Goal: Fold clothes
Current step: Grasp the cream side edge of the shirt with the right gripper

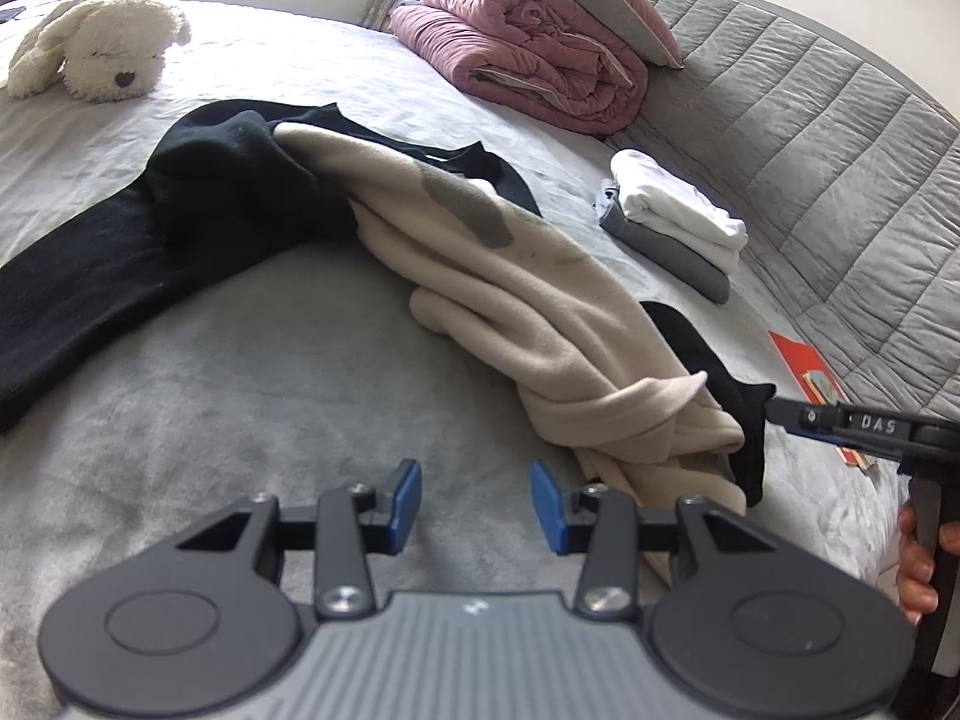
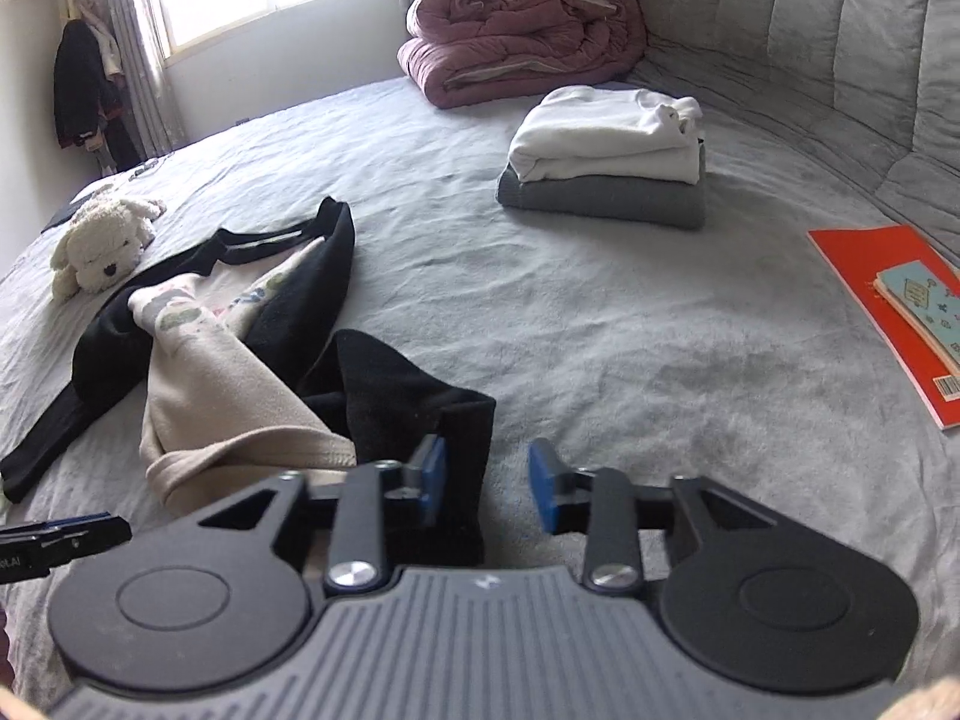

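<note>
On the grey bed (image 1: 252, 360), we work through a laundry pile: a black top (image 1: 180, 222) lies sprawled with a beige garment (image 1: 528, 312) bunched across it, neither folded, while a white garment (image 2: 606, 138) sits folded on a folded grey one (image 2: 600, 204) well beyond our jaws.

Left to right in the left wrist view: the black top's sleeve runs out far left of the jaws, its body ahead and to the left; the beige garment trails from there down to just right of the jaws. The left gripper (image 1: 474, 504) hovers over bare sheet, jaws spread and holding nothing. At far right, the right gripper (image 1: 780, 411) reaches the black cloth's end.

In the right wrist view, the right gripper (image 2: 489, 486) has its jaws spread, a black cuff or hem (image 2: 456, 456) lying between them against the left jaw, not pinched.

We judge the step in hand to be taking hold of the tangled pair to separate and spread one flat. The next move calls for closing on the black edge alone, without catching beige cloth.

The beige garment's long axis runs diagonally, from ahead-left of the left jaws back toward their right side, its twisted end nearest us. The black top's neckline points away from us.
</note>
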Available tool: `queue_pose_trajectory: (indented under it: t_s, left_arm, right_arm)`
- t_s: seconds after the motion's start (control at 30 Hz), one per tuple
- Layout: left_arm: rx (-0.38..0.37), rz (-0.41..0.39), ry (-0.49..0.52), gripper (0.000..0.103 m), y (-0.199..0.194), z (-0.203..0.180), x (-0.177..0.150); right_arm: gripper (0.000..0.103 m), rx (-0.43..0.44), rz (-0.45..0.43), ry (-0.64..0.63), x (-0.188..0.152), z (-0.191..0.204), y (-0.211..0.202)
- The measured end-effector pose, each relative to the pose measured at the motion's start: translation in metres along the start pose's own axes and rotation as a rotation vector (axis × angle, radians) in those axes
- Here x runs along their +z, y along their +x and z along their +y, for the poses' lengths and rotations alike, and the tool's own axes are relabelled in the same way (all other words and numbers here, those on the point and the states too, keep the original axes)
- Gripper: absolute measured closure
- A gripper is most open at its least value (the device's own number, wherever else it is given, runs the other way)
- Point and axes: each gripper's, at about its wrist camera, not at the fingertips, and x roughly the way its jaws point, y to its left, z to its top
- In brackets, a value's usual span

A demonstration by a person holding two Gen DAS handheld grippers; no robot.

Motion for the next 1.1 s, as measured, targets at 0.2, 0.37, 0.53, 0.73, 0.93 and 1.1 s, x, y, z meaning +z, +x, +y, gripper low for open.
queue_pose_trajectory:
  t_s: [0.2, 0.37, 0.53, 0.73, 0.93, 1.1]
  left_arm:
    - [-0.018, 0.002, 0.018, 0.062, 0.0, -0.005, -0.001]
    - [-0.006, 0.005, 0.008, 0.061, 0.0, -0.002, -0.001]
    - [0.015, 0.003, -0.029, 0.062, -0.003, 0.005, 0.001]
    - [0.043, 0.027, -0.062, 0.061, -0.006, 0.014, 0.005]
    - [0.036, 0.05, -0.089, 0.059, -0.009, 0.02, 0.006]
    - [0.028, 0.052, -0.099, 0.055, -0.009, 0.02, 0.007]
  right_arm:
    - [0.047, 0.08, -0.052, -0.039, 0.002, 0.007, -0.012]
    - [0.047, 0.111, -0.022, -0.152, -0.004, 0.035, -0.004]
    - [0.047, 0.14, -0.019, -0.247, -0.01, 0.06, -0.001]
    - [0.046, 0.151, 0.013, -0.382, -0.016, 0.09, 0.013]
    - [0.047, 0.122, 0.031, -0.523, -0.024, 0.112, 0.031]
    - [0.079, 0.15, 0.028, -0.5, -0.016, 0.111, 0.03]
